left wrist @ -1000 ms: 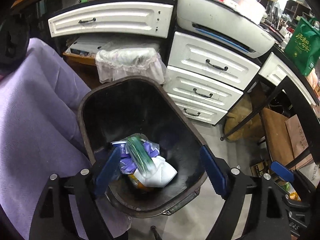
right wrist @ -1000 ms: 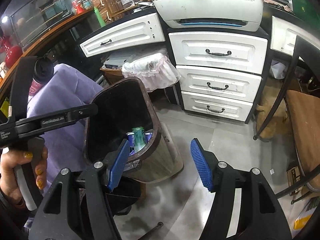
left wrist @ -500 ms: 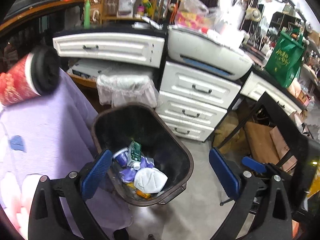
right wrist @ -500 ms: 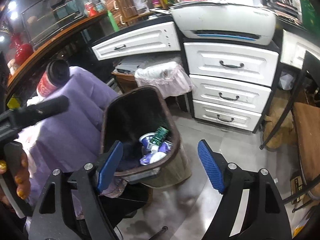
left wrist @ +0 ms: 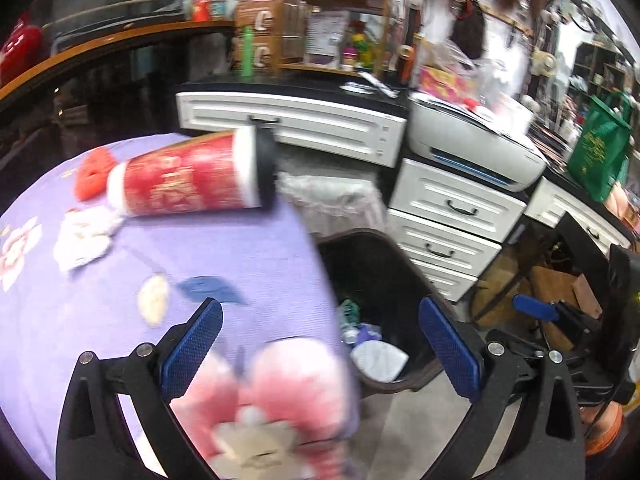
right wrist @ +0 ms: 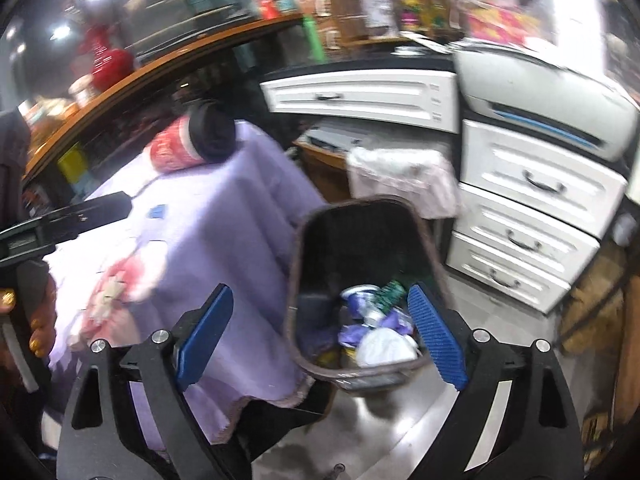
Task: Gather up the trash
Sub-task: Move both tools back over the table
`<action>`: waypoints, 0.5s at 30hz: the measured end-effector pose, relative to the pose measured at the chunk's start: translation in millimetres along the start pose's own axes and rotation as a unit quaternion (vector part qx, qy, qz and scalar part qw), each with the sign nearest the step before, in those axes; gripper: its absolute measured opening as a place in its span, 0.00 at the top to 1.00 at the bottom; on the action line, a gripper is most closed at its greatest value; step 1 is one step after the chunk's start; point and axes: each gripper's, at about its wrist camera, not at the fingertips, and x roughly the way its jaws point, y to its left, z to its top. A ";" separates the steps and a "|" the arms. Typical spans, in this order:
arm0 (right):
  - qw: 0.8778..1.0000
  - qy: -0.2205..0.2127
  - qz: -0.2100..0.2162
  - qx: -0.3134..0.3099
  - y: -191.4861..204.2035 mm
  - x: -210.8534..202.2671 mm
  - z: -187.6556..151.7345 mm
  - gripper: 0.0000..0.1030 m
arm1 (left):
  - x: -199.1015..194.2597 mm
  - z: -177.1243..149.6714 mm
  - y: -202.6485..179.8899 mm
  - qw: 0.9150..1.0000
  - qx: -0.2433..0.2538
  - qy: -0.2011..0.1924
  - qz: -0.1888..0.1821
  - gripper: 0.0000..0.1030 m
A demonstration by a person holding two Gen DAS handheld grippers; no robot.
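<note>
A dark brown trash bin [left wrist: 404, 272] stands on the floor beside a table with a purple flowered cloth [left wrist: 240, 264]. It holds a white mask [left wrist: 378, 360], purple wrappers and a green packet [right wrist: 392, 292]. On the cloth lie a red paper cup with a black lid [left wrist: 192, 178], a red ring [left wrist: 94, 172], crumpled white tissue [left wrist: 82, 236], a blue scrap [left wrist: 210, 288] and a pale scrap [left wrist: 154, 298]. My left gripper [left wrist: 320, 352] is open and empty above the table's edge. My right gripper [right wrist: 320, 336] is open and empty above the bin [right wrist: 360, 248].
White drawers [left wrist: 452, 216] and a grey printer [left wrist: 472, 148] stand behind the bin. A bin lined with a white bag [left wrist: 332, 200] sits under the counter. A green bag [left wrist: 600, 152] is at the far right. Cardboard boxes [left wrist: 560, 292] lie on the floor.
My left gripper has risen out of the bin and swung left over the table, bringing the red cup and scraps into view. My right gripper has moved up and left.
</note>
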 end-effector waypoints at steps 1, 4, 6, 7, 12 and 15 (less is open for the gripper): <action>1.000 -0.001 0.008 -0.012 9.1 1.9 5.5 0.14 | -4.7 0.1 9.7 1.000 -0.003 -0.003 0.009 0.05; 0.999 -0.002 0.026 -0.035 27.7 6.1 17.1 0.14 | -14.4 2.1 38.1 0.999 -0.006 -0.008 0.045 0.05; 0.998 -0.005 0.037 -0.045 39.8 8.0 25.1 0.14 | -17.3 5.1 62.0 0.997 -0.016 -0.008 0.072 0.05; 0.998 -0.007 0.042 -0.050 45.7 9.0 29.6 0.14 | -18.1 6.8 72.0 0.996 -0.022 -0.009 0.082 0.05; 0.996 -0.011 0.058 -0.069 67.5 14.4 44.5 0.13 | -13.5 20.3 136.4 0.989 -0.064 -0.006 0.130 0.06; 0.995 -0.009 0.062 -0.076 77.8 19.4 51.2 0.13 | -1.1 27.8 165.0 0.985 -0.083 0.002 0.149 0.10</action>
